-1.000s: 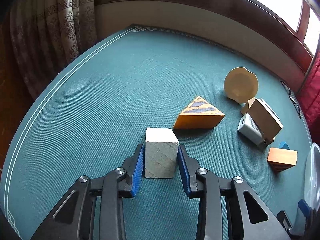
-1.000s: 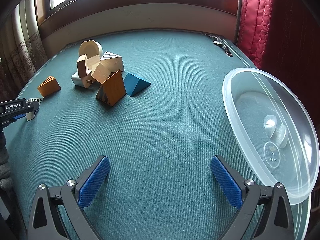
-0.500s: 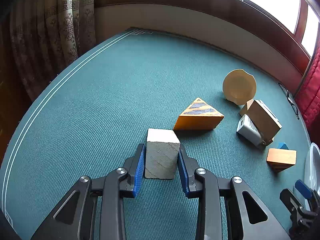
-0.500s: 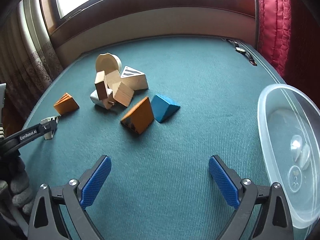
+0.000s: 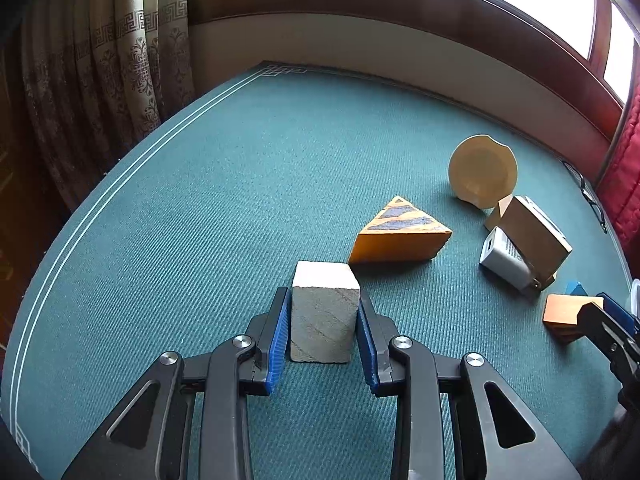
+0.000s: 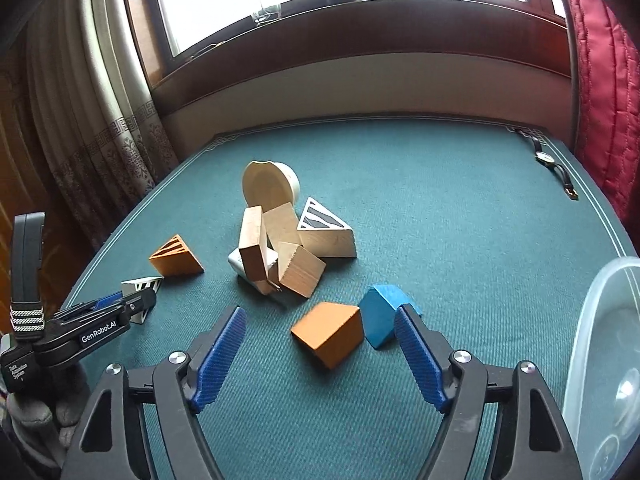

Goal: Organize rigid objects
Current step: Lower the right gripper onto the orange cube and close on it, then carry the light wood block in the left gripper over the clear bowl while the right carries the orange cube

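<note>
– Block status? Left side first.

– Pale block [image 5: 324,320] is being pinched by the left gripper [image 5: 323,296], with the blue pads pressed on its two flat sides. It is being held near the left edge of the desk [image 5: 200,200], apart from everything else. Whether it is lifted or resting on the cloth cannot be told.

– Why flat sides?

– Probably because parallel faces are gripped more safely than slopes. The orange striped wedge [image 5: 400,236] just beyond it is being left alone.

– Right side?

– Right gripper [image 6: 320,314] is being held spread wide and empty. It is being lowered or hovered over the orange block [image 6: 328,334], with the blue wedge [image 6: 386,320] just beside its right finger. The span looks wide because the orange block is lying tilted, corner forward.

– Risk?

– The blue wedge is touching or nearly touching the orange block, so both could be caught on closing. Approach should be shifted left.

– Destination?

– Likely the clear container [image 6: 600,340] at the right edge, which is being kept within reach of the right side.

– Rest of the pile?

– Round disc [image 6: 266,188], white striped wedge [image 6: 326,232], plain blocks and a white charger [image 5: 504,260] are leaning on each other mid-desk, not yet sorted. Task is judged to be at an early stage.
</note>
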